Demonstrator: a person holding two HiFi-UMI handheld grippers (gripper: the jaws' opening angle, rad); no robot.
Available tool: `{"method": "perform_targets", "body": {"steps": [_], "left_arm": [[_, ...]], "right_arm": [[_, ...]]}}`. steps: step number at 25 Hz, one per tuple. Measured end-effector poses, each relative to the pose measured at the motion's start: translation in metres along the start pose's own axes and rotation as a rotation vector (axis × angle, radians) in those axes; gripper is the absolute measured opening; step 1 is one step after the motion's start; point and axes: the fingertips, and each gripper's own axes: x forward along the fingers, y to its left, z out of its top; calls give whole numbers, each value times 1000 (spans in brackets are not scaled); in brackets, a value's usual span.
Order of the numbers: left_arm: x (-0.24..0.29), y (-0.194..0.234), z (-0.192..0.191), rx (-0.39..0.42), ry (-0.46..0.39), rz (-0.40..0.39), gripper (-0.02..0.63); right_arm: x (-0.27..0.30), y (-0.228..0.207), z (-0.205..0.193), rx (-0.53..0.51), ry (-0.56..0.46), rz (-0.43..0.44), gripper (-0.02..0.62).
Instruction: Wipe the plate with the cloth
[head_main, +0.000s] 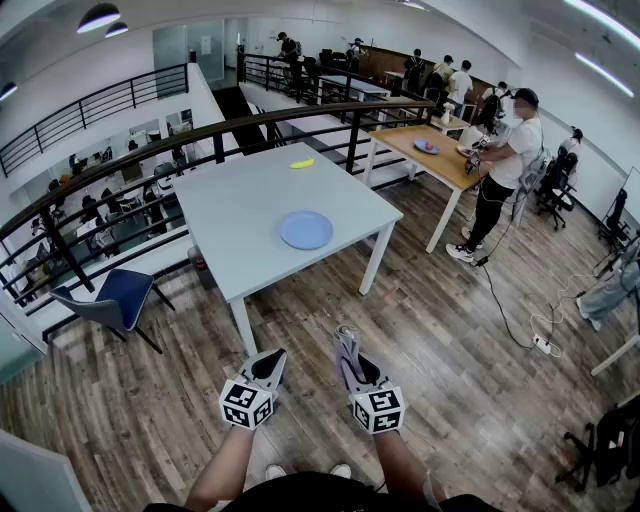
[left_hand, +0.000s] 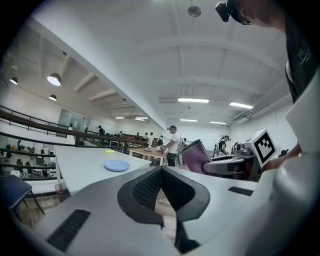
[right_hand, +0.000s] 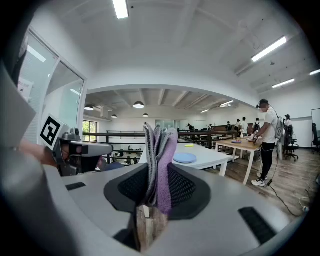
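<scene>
A round blue plate (head_main: 305, 230) lies on the white table (head_main: 240, 215), also visible far off in the left gripper view as the plate (left_hand: 116, 165) and in the right gripper view as the plate (right_hand: 185, 158). My right gripper (head_main: 347, 342) is shut on a folded grey and purple cloth (right_hand: 159, 162), which stands upright between its jaws. My left gripper (head_main: 273, 362) is shut with nothing in it, its tips meeting (left_hand: 161, 172). Both grippers hang over the wooden floor, well short of the table's near edge.
A small yellow object (head_main: 302, 163) lies at the table's far side. A blue chair (head_main: 115, 300) stands left of the table by the railing (head_main: 150, 150). A person (head_main: 505, 170) works at a wooden table (head_main: 440, 155) to the right. Cables (head_main: 520, 320) trail on the floor.
</scene>
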Motion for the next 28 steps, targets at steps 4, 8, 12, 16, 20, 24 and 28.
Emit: {"method": "perform_targets", "body": {"steps": [4, 8, 12, 16, 20, 24, 28], "left_arm": [[-26, -8, -16, -27, 15, -9, 12], [-38, -10, -16, -35, 19, -16, 12], [-50, -8, -11, -27, 13, -28, 12], [-65, -3, -10, -27, 16, -45, 12], [-68, 7, -22, -37, 21, -62, 12], [-73, 8, -22, -40, 27, -75, 12], [-71, 9, -23, -48, 34, -81, 12]], "right_arm": [[-16, 21, -14, 8, 27, -9, 117], [-23, 31, -13, 10, 25, -15, 117], [-26, 46, -10, 13, 21, -22, 117], [-29, 60, -9, 61, 11, -38, 117], [-22, 66, -20, 82, 9, -49, 117], [-25, 72, -23, 79, 23, -59, 117], [-25, 72, -26, 82, 48, -64, 118]]}}
